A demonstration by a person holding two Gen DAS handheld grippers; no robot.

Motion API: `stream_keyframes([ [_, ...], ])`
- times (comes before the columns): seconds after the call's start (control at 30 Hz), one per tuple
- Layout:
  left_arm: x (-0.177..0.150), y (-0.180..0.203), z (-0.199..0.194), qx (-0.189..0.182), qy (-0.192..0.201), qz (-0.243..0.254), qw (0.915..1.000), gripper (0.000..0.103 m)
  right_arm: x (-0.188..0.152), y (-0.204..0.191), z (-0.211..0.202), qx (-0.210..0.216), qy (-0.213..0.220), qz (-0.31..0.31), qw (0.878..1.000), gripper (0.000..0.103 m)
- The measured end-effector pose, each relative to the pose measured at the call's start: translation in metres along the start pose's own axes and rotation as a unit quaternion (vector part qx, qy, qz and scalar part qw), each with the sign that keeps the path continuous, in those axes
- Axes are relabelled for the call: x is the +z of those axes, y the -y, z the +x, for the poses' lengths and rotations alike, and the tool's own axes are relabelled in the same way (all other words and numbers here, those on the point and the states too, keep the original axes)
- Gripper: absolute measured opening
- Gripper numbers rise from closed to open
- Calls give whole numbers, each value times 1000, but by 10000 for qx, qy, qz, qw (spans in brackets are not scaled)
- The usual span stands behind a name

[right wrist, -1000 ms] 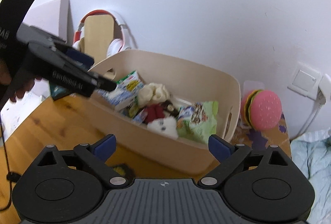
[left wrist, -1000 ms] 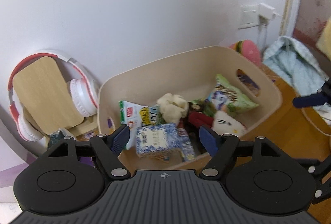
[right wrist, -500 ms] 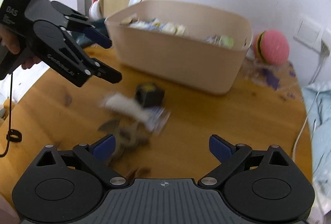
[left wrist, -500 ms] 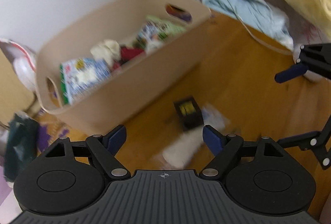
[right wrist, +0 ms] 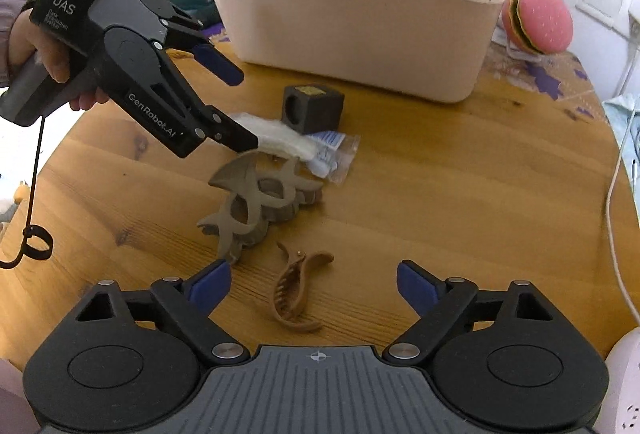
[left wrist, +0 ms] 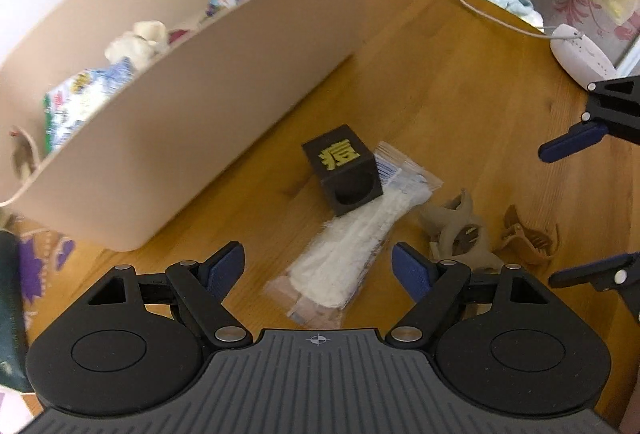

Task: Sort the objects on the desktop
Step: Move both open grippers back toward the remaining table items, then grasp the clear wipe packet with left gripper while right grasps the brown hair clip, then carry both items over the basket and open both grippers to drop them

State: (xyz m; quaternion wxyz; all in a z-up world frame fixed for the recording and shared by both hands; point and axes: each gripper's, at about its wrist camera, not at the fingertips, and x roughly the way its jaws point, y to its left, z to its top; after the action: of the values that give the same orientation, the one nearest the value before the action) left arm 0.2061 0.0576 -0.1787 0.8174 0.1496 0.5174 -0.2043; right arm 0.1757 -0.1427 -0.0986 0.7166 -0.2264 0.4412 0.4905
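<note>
left hand-held gripper (left wrist: 319, 268): released, over plastic packet (left wrist: 352, 242) | right hand-held gripper (right wrist: 313, 284): closing, brown hair clip (right wrist: 296, 292) between, seemingly untouched

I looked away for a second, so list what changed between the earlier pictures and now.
Both grippers swung down from the beige bin toward the loose items on the table. The left gripper now hovers open over the clear packet; the right gripper, its jaws closing, hangs over the small brown hair clip. Nothing was gripped or released. Bin, black cube and large clip stayed put.
</note>
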Motion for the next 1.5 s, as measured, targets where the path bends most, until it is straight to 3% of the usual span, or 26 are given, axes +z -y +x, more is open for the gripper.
stream_keyframes([
  [0.17,7,7,9,-29,161,137,9998,82,-1,-2,11,66,-196,38,9998,78],
  [0.27,10,8,17,-82,50,213,9997,81,-1,-5,15,87,-261,17,9996,75],
  [0.4,9,6,21,-199,41,73,9998,71,-1,-9,19,61,-310,-66,9995,69],
  [0.63,12,16,19,-243,86,234,9994,46,-2,-15,18,-117,-267,-382,9988,37],
  [0.73,10,18,18,-223,59,221,9995,38,-3,-16,15,-164,-254,-487,9984,18],
  [0.93,1,22,9,-306,17,208,9993,30,-10,-17,8,-149,-274,-467,9984,18],
  [1.5,-27,35,-19,-437,50,-183,9989,29,-15,-4,-17,-226,-118,-307,9992,18],
])
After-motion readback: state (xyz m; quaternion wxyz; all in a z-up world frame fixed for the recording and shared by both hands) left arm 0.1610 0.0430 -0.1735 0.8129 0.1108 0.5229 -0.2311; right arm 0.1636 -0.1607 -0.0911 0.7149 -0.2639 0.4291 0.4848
